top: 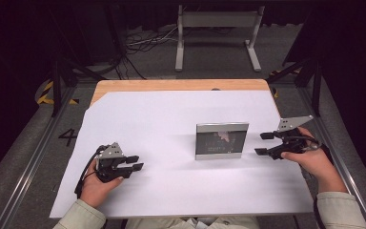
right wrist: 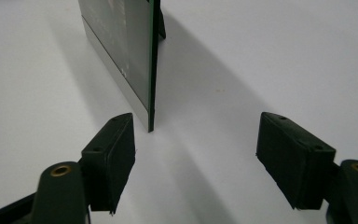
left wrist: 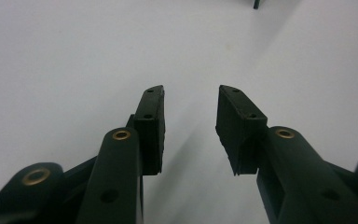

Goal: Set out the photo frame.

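A silver-edged picture frame (top: 221, 140) stands upright on the white sheet, its dark glass facing me. My right gripper (top: 265, 143) is open just right of the frame, jaws pointing at its right edge without touching. In the right gripper view the frame (right wrist: 126, 51) is seen edge-on, its thin edge just beyond and between the open jaws, nearer the left one. My left gripper (top: 136, 162) rests low at the front left, open with nothing between its jaws. In the left gripper view its fingertips (left wrist: 151, 112) stand apart over bare white sheet.
The white sheet (top: 162, 114) covers most of a wooden table (top: 171, 85). Beyond the table stands a grey metal stand (top: 217, 33) with cables (top: 145, 40) on the floor. Dark stand legs flank both sides.
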{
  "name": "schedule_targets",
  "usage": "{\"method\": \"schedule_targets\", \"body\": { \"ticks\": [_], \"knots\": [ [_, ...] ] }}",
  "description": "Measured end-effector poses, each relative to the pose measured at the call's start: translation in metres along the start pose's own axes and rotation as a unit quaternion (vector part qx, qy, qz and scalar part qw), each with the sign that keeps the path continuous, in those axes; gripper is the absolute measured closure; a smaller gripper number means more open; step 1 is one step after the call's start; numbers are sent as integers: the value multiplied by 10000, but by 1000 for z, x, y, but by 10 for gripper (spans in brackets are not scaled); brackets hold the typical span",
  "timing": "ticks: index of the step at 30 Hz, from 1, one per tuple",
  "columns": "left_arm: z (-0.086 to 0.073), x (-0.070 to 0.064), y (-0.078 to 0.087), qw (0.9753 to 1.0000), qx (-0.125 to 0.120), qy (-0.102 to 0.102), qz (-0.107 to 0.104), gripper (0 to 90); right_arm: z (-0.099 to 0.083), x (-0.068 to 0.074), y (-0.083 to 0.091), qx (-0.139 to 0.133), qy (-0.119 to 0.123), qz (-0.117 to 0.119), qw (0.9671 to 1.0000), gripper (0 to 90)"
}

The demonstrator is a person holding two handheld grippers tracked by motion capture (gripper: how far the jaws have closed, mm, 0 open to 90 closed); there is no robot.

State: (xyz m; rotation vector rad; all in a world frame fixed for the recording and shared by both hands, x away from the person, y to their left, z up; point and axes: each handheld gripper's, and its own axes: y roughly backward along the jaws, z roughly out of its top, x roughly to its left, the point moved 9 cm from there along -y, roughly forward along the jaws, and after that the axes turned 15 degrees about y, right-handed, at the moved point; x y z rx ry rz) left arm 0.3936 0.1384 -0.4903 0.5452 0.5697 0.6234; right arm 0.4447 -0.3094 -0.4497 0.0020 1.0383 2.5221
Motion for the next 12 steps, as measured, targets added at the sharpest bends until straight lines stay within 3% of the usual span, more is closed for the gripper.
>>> {"method": "schedule_targets", "body": {
  "ticks": [12],
  "knots": [
    [0, 0, 0, 10000, -25, 33, 3, 629, -9, 5, -9, -200, -150, -110, 9996, 282]
  ]
}}
